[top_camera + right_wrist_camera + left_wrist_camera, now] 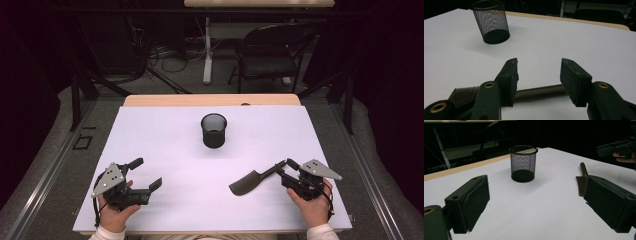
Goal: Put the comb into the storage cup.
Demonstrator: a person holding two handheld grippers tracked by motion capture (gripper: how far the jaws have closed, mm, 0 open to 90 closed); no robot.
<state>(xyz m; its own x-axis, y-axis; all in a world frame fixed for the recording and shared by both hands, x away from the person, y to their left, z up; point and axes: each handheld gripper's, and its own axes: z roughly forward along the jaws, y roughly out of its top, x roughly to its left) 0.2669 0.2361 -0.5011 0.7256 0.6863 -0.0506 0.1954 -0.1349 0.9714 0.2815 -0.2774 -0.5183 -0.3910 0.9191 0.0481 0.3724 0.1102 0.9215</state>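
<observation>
Here, right tool (537,75) straddles comb (248,183) handle — jaws apart.

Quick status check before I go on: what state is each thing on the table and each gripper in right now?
Mesh cup: upright, empty, standing alone at mid-table.
Comb: lying flat on the table, handle between the right gripper's fingers, not lifted.
Right gripper: low over the comb handle, jaws part closed with a gap showing, no grip yet.
Left gripper: open wide, nothing between its fingers.
</observation>
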